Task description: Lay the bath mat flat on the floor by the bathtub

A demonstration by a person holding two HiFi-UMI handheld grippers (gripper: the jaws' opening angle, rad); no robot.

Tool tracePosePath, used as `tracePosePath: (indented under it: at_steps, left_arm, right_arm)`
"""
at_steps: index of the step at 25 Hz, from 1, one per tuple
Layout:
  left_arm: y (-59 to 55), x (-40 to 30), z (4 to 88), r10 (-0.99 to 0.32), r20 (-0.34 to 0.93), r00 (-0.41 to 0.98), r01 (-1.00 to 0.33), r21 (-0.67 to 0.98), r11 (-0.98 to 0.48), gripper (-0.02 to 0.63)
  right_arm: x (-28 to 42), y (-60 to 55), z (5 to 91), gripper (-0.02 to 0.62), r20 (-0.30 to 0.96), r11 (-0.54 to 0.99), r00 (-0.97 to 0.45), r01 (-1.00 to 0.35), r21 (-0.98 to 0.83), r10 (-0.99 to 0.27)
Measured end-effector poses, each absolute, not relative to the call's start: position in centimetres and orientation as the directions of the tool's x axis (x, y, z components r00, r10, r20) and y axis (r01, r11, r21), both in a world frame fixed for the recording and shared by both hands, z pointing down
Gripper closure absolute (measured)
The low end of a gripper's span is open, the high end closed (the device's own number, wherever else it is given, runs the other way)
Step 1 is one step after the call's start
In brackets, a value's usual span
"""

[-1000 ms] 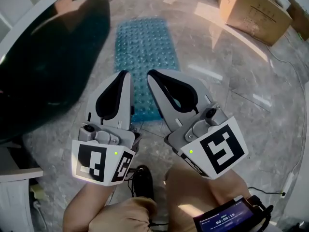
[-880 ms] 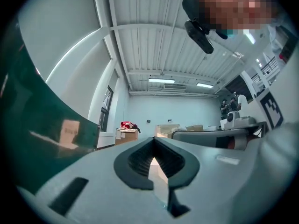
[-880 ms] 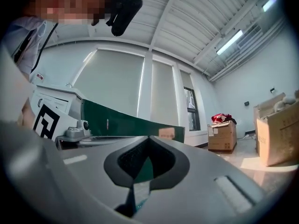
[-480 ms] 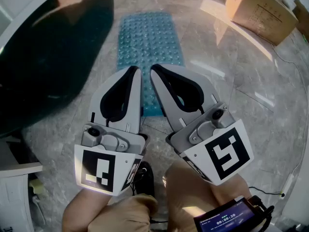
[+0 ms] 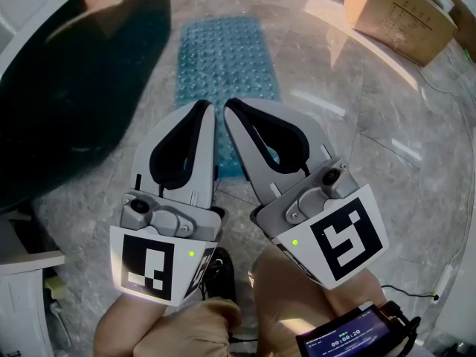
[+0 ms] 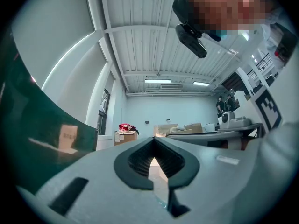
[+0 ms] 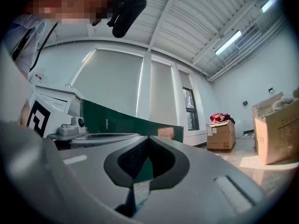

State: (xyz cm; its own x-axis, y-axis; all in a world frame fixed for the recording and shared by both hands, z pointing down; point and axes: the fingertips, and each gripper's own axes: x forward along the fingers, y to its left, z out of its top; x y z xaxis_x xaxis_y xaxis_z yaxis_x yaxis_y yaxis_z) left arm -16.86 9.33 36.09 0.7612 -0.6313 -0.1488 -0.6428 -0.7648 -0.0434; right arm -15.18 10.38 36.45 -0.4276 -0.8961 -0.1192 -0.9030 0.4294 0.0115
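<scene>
Blue bath mat (image 5: pixel 223 58) — nubbed, translucent; flat beside the bathtub (image 5: pixel 71 88).

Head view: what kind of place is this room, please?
Probably a staged bathroom corner in a workshop or storeroom: a dark green bathtub, a blue studded bath mat on the tiled floor, and cardboard boxes nearby.

This is a mock-up bathroom corner inside a big hall of the workshop or lab kind. A glossy dark green bathtub (image 5: pixel 67 88) stands on a grey marble-look tiled floor (image 5: pixel 357 132). A blue studded plastic bath mat (image 5: pixel 223 50) lies just beside the bathtub. Brown cardboard boxes (image 5: pixel 394 13) sit across the floor from the bathtub. High above the bathtub runs a white ribbed panel ceiling (image 6: pixel 140 50) with long strip lights (image 6: pixel 158 80).
</scene>
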Motion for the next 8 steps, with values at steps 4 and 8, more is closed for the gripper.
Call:
tracePosePath:
  at_steps: [4,8]
  left_arm:
    - [9.42,-16.70,36.05,-0.624,-0.144,0.768,-0.636,-0.057,-0.769,0.601]
    - [9.51,-16.61,36.64,-0.618,-0.133,0.775,-0.629,-0.071,-0.774,0.601]
  right_arm:
    - [-15.20,10.18,36.18,0.591,-0.132,0.422,-0.419,-0.906,0.002,-0.898]
    - [-15.26,9.76,35.98,0.591,-0.151,0.415,-0.408,-0.910,-0.015,-0.900]
